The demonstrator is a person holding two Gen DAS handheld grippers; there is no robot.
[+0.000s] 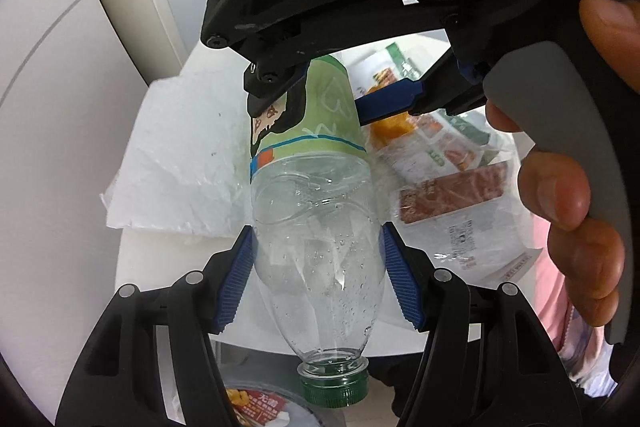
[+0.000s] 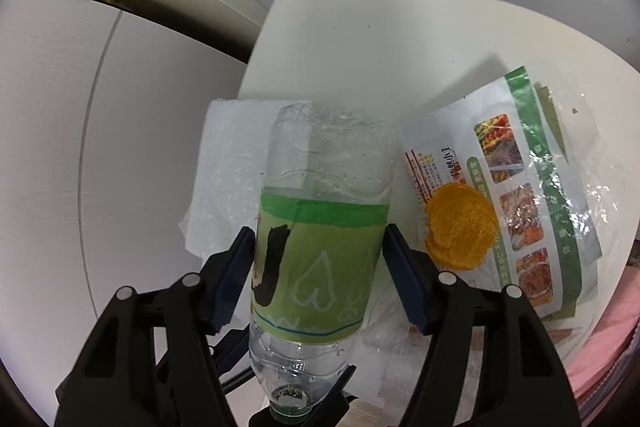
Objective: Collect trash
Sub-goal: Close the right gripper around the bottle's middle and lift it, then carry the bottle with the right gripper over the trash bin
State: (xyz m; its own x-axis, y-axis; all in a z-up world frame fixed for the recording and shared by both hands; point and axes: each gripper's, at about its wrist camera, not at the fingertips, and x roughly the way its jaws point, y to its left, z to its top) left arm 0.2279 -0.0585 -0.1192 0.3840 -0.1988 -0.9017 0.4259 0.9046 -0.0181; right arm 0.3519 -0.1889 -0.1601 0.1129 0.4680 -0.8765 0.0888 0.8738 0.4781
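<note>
Gripping one empty plastic bottle [image 1: 316, 247] together, the left gripper [image 1: 318, 279] had its jaws clamped on the clear neck end and the right gripper [image 2: 320, 283] on its green label, above the littered worktop [image 2: 360, 39]. Next probably came carrying it to a bin.

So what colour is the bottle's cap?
Dark green cap on the clear bottle; clearest in the left wrist view.

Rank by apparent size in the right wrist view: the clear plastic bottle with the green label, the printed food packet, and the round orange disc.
1. Clear plastic bottle with the green label, though it is nearest the camera, which enlarges it.
2. Printed food packet, close behind the bottle in apparent size.
3. Round orange disc, plainly smallest.
</note>
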